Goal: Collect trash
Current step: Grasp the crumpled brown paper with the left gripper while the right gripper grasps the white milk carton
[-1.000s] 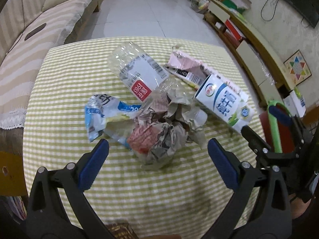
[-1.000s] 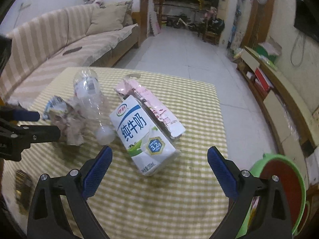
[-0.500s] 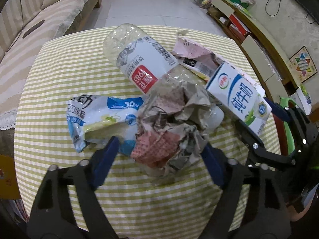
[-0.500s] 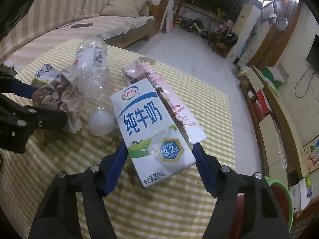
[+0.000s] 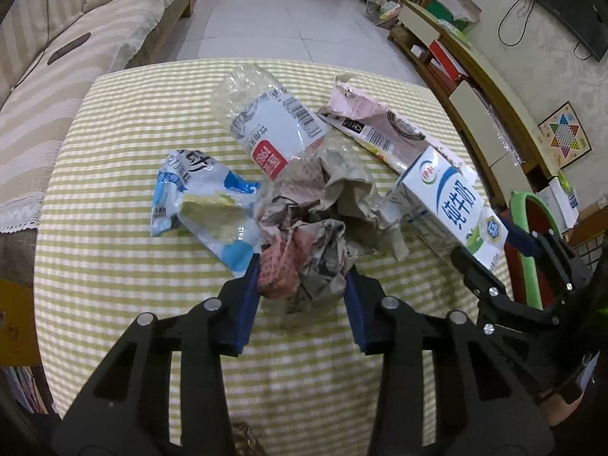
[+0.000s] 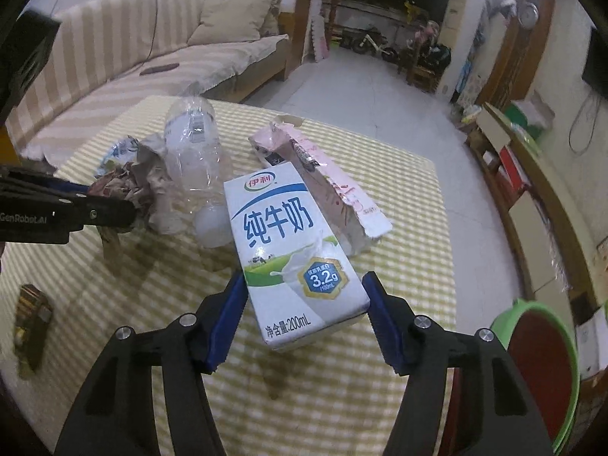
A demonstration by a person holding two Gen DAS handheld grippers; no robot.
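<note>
Crumpled brown-and-red paper wad (image 5: 311, 235): sits mid-worktop on the green-and-white checked cloth (image 5: 114, 266), touching the blue-and-white plastic wrapper (image 5: 205, 201) on its left and the clear crushed plastic bottle (image 5: 273, 129) behind it. Your left gripper (image 5: 302, 285) has its blue fingers (image 5: 247, 300) pressed in on the near end of the wad, gripping it.

White-and-blue milk carton (image 6: 292, 254): right of the wad, tilted, far end against the torn pink carton (image 6: 330, 190). Your right gripper (image 6: 304, 315) has its fingers closed on the carton's near end.

Risks, as I judge them:
- Wad is loose paper, held only at one edge. It may unfold or tear free on the lift.
- Wrapper and bottle touch the wad and could drag along, then roll off the worktop.
- Carton is gripped low on smooth sides and may pivot or slip.

Pose: both grippers come in low from the near edge, pointing forward, roughly side by side. Green-rimmed red bin (image 6: 547, 368) stands at right, below worktop level.
</note>
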